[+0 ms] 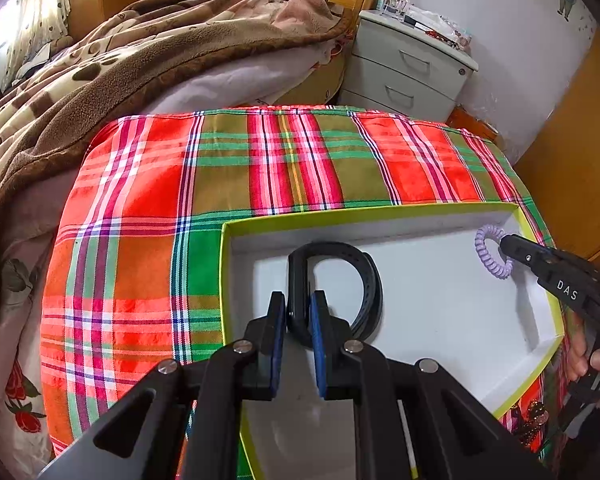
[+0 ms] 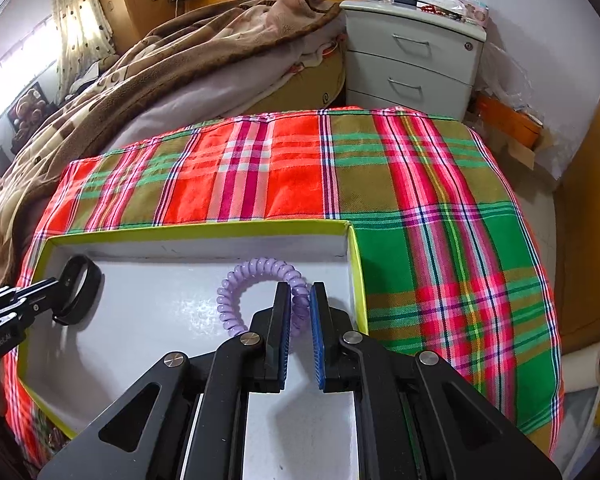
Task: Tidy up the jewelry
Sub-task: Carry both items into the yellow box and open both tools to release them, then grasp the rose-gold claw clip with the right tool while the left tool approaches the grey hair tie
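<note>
Inside a white, yellow-rimmed box (image 1: 540, 344), the left gripper (image 1: 298, 316) fingers pinch a black wristband (image 1: 364, 276); the right gripper (image 2: 300, 312) fingers clasp a lilac spiral bracelet (image 2: 236, 284), apparently for sorting.

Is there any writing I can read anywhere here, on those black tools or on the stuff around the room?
"DAS" in white, on the side of the right tool, seen from the left camera.
"GenRobot.AI" as best I can read it, small white lettering on the left tool, seen from the right camera.
Items on the grey nightstand carry print too small and blurred to read.
The white box shows no writing.
</note>
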The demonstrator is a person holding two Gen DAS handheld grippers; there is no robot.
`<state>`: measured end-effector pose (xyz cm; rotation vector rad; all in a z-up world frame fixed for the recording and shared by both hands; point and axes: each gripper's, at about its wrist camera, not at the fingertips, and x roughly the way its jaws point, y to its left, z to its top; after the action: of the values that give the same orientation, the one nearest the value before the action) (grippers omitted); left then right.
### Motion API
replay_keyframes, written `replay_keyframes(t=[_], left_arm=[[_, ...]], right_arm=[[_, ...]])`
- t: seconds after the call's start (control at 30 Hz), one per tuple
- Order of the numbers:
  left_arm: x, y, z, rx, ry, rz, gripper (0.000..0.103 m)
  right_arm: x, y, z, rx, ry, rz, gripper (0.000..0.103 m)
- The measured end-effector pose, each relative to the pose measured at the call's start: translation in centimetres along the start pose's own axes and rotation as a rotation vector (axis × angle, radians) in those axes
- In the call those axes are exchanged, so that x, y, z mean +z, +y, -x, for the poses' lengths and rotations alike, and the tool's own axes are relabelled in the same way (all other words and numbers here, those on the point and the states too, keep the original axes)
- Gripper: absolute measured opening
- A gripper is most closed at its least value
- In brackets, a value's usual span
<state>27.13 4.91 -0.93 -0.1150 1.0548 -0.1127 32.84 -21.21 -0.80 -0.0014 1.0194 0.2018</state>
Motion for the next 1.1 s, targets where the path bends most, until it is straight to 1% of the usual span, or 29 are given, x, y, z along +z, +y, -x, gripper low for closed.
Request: replay_keyframes(t=[0.13,0.27,0.37,0.43,0.5,0.53,0.6,0.7,0.8,0.87,0.9,1.0,1.1], left_arm=[[0.0,0.1,0.1,0.002,0.000,0.006,0.014],[0.1,0.2,0.4,0.001,-0.007,0.013,0.021],[0.0,0.3,1.2,-0.005,-0.024,0.015,0.022],[-0.1,0.4,1.9,-0.018,-0.036,0.018,0.025],[-0.3,0.4,2.8,-0.029,-0.055,0.016,0.028],[-0.4,0.3,3.3,-0.032,-0.065,0.015,0.029],[-0.8,0.4,4.3,-0.038,-0.081,0.016,0.033],[-1.5,0.6,5.7,-0.044,-0.105,0.025,0.035],[-2.4,0.9,7.1,-0.060,-0.123,0.040,0.036],[-3.2,1.1,7.9,-0.053,-0.129,0.041,0.037],[-3.7,1.2,8.1,-0.052,-0.130,0.041,0.037],[-5.2,1.6,9.0,-0.064,-0.132,0.050,0.038],[-6.7,2.0,9.5,-0.064,-0.130,0.063,0.038]], right_arm=[[0.0,0.0,0.0,-0.004,-0.006,-0.005,0.012],[0.0,0.1,0.5,-0.007,-0.022,-0.006,0.015],[-0.2,0.0,1.2,0.013,-0.041,-0.010,0.020],[-0.4,0.0,1.9,0.024,-0.058,-0.014,0.027],[-0.6,0.0,2.6,0.042,-0.073,-0.015,0.031],[-0.8,0.0,3.1,0.052,-0.082,-0.014,0.031],[-1.1,0.1,3.8,0.065,-0.096,-0.009,0.031],[-2.0,0.3,5.4,0.096,-0.127,0.001,0.032],[-3.3,0.9,7.1,0.154,-0.157,0.032,0.041],[-4.3,1.4,8.2,0.222,-0.174,0.067,0.043],[-5.1,1.7,9.0,0.274,-0.188,0.094,0.043],[-7.0,3.1,10.2,0.352,-0.205,0.181,0.046],[-8.8,4.4,10.7,0.413,-0.192,0.257,0.048]])
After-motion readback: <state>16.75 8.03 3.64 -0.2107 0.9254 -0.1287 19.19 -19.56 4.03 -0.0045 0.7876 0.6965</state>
